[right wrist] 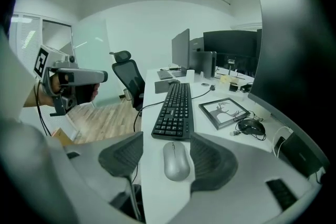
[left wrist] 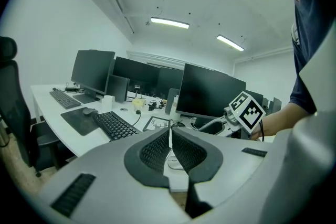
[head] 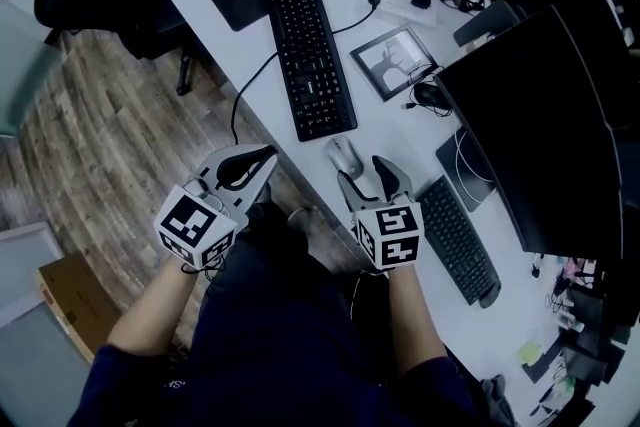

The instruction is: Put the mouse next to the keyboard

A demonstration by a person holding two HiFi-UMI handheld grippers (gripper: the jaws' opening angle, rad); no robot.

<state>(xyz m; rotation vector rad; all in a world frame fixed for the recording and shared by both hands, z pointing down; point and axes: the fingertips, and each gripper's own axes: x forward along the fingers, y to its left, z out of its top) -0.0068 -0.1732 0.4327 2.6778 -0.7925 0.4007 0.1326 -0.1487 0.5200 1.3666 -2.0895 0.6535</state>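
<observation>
The right tongs (head: pixel 365 177) are released, with the two jaws apart on either side of the silver mouse (right wrist: pixel 176 161). The mouse lies on the white desk (head: pixel 395 130) between the jaws and, as far as I can see, touches neither pad. Just beyond the jaw tips is the short end of the black keyboard (right wrist: pixel 176 110), so the mouse is already near to it. The left tongs (head: pixel 255 161) are clenched on nothing, pads pressed together, and hang to the left of the right tongs, past the desk's edge. I think the main danger is the shell of the mouse. It looks smooth and rounded, so if the jaws close off its middle it may slip out to the left and back, where the desk ends above the floor. A second danger is in front: a low push forward could knock the keyboard out of place. Another keyboard (head: pixel 455 240) lies close to the right of the right tongs, and a wide swing to that side could strike it.
</observation>
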